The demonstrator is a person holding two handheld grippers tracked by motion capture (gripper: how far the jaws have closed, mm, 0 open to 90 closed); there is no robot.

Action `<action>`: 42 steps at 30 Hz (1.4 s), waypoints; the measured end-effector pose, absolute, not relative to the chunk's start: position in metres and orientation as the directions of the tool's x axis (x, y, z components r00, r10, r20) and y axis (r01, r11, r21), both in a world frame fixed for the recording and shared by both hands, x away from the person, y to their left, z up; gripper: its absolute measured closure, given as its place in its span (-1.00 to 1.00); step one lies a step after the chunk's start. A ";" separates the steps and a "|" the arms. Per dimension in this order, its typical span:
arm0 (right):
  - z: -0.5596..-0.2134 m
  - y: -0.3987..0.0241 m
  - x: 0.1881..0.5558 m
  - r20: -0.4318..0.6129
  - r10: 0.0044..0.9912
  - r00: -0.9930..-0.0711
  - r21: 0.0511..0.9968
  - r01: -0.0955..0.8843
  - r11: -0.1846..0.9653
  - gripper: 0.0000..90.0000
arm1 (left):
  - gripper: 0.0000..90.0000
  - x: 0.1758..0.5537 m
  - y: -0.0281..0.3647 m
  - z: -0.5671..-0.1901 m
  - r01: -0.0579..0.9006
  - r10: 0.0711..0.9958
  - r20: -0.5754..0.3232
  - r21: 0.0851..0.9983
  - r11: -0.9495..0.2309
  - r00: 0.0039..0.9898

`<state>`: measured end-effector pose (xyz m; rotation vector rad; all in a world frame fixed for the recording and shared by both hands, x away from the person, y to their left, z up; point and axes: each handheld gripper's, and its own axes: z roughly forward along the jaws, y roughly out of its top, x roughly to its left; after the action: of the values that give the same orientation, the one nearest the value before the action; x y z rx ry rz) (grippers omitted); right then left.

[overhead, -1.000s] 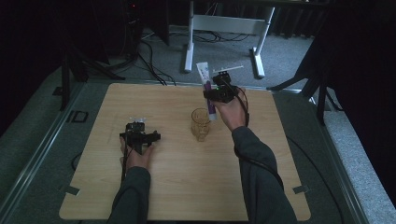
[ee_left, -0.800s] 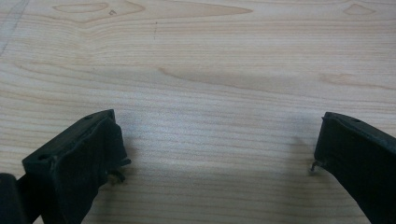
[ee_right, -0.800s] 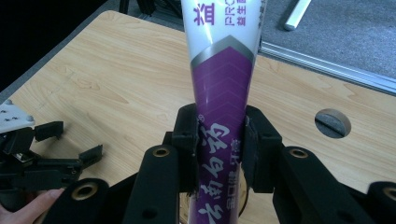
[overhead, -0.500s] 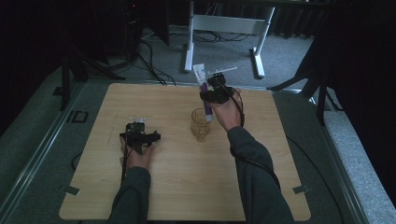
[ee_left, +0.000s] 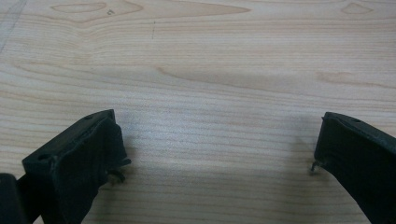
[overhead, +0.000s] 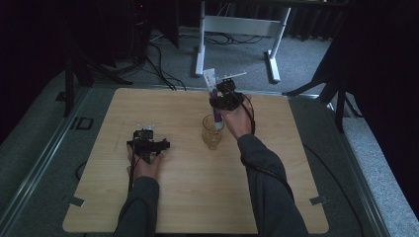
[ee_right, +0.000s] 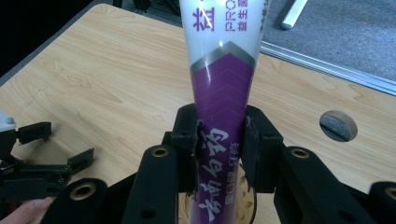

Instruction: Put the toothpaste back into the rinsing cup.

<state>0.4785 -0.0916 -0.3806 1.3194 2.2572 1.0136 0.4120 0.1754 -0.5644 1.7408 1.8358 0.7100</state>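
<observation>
- The purple-and-white tube (ee_right: pixel 223 88) stands upright between the fingers (ee_right: pixel 187 135) of the right gripper (overhead: pixel 225 96), which press against both of its purple sides partway up, the white printed end rising well above them.
- In the high view the tube (overhead: pixel 212 89) slants a little, its white top toward the far edge of the worktop (overhead: pixel 188 197), its purple lower end dipping into the mouth of the glass (overhead: pixel 212 132).
- In the right gripper view the rim of the glass (ee_right: pixel 246 205) shows just below the fingers, with the tube's lower end inside it; whether the tube touches the bottom of the glass I cannot tell.
- The right gripper is closed tight on the tube, and the right hand (overhead: pixel 236 121) carries it above and just behind the glass.
- The glass stands near the middle of the worktop, upright, clear with a pale pattern on its side.
- The left gripper (overhead: pixel 147 143) rests low over the worktop on the person's left, well apart from the glass, held by the left hand (overhead: pixel 144 165).
- In the left gripper view its fingers (ee_left: pixel 84 158) are spread wide, with bare wood (ee_left: pixel 215 93) between them and nothing held.
- The left gripper (ee_right: pixel 37 163) also appears at the lower left of the right gripper view, its fingers apart.
- A round hole (ee_right: pixel 338 126) is cut in the worktop, to the right of the tube in the right gripper view.
</observation>
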 end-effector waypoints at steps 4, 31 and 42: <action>-0.382 -0.091 0.479 0.067 0.857 -0.511 0.718 0.621 0.314 0.54 | -1.00 0.412 0.175 -0.564 0.733 0.999 -0.009 0.679 0.042 -0.049; -0.407 -0.090 0.476 0.055 0.859 -0.509 0.698 0.634 0.332 0.51 | -1.00 0.412 0.175 -0.564 0.733 0.999 -0.008 0.679 0.041 -0.048; -0.421 -0.093 0.472 0.058 0.853 -0.519 0.668 0.655 0.354 0.51 | -1.00 0.412 0.175 -0.564 0.733 0.999 -0.008 0.679 0.041 -0.048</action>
<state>0.4718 -0.0926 -0.4210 1.3380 2.3206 0.9333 0.4118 0.1752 -0.5644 1.7419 1.8339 0.7108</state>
